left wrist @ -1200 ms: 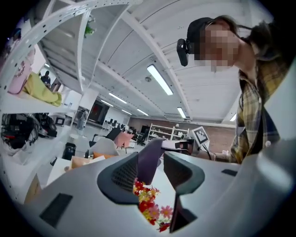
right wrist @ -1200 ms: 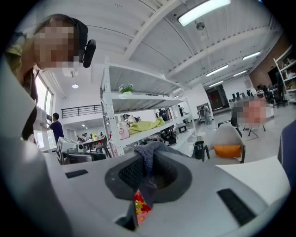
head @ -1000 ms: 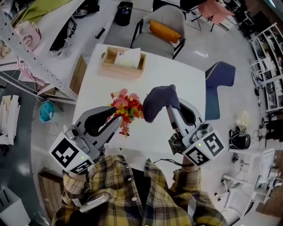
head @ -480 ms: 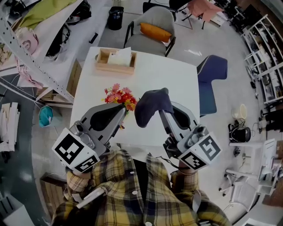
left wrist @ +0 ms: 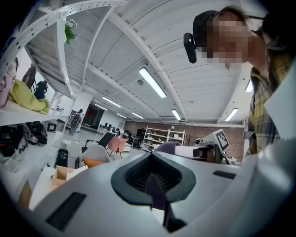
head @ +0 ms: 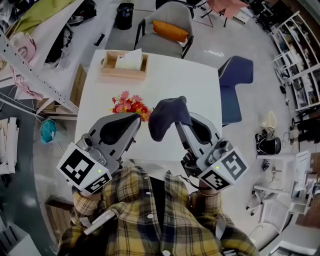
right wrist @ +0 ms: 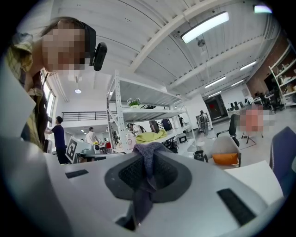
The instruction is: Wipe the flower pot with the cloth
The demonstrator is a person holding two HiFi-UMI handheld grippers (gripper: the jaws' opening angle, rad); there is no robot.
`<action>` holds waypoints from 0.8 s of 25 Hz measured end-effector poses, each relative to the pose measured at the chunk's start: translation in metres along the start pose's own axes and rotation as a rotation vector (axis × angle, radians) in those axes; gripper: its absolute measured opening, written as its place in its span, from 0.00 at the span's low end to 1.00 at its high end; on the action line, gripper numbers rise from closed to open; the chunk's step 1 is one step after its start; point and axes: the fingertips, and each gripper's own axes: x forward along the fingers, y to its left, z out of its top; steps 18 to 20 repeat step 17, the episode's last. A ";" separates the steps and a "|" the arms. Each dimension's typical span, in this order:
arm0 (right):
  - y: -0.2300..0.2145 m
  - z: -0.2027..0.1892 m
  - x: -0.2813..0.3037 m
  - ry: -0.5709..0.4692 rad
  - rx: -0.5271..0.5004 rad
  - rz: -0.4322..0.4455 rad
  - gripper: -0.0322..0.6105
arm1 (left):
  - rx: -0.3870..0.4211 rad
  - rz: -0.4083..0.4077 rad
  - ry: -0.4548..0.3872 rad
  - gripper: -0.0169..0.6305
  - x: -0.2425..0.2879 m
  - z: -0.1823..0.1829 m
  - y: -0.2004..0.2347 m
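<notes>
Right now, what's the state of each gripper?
Left gripper: closed, tips at the flowers; a thin dark sliver is pinched, can't tell what it is.
Right gripper: closed on the dark cloth.

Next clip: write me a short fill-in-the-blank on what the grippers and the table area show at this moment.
1. The right gripper is clamped on a dark ___.
2. The left gripper, its tip beside the flowers on the white table, has its jaws ___.
3. The grey chair beyond the wooden box carries an ___ cushion.
4. The other chair, at the table's right side, is ___.

Missing words: cloth; shut; orange; blue.
</notes>
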 end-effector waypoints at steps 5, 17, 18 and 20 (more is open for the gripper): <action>-0.005 -0.002 0.002 0.008 0.011 -0.024 0.07 | 0.006 -0.012 0.019 0.04 0.007 -0.002 0.004; -0.021 -0.010 0.009 0.028 0.017 -0.047 0.07 | 0.009 -0.044 0.040 0.04 0.032 -0.009 0.018; -0.021 -0.010 0.009 0.028 0.017 -0.047 0.07 | 0.009 -0.044 0.040 0.04 0.032 -0.009 0.018; -0.021 -0.010 0.009 0.028 0.017 -0.047 0.07 | 0.009 -0.044 0.040 0.04 0.032 -0.009 0.018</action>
